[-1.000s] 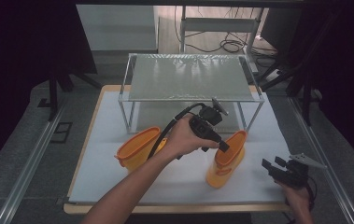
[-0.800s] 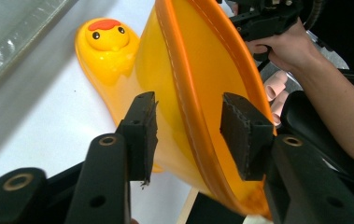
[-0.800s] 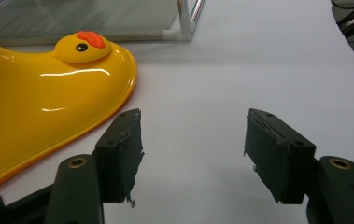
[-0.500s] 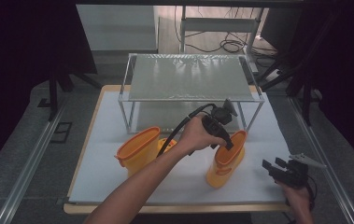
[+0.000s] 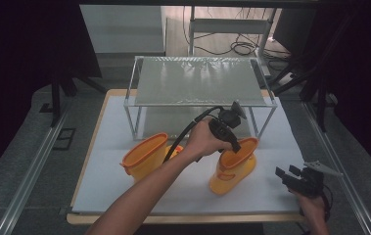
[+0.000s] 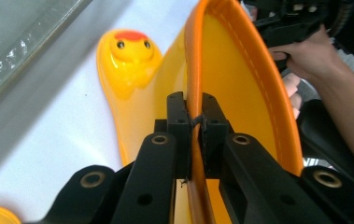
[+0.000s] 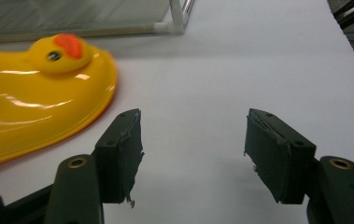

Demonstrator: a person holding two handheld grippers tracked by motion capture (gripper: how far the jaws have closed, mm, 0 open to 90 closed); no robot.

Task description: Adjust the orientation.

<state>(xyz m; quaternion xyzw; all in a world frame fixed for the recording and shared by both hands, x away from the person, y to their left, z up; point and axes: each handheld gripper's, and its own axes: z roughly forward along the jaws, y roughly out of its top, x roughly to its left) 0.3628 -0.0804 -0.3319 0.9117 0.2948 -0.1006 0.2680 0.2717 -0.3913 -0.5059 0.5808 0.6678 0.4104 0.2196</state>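
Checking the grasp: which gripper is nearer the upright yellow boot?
Left. The left gripper is clamped on the upright boot's rim; the right gripper hovers open beside it, apart.

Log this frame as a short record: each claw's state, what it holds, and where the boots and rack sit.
left claw: has just been closing; now clamped on the rim of the upright boot
right claw: open, nothing between its jaws, near the table's right front corner
other boot: lying on its side, left of the upright one
rack: behind both boots
table: white top
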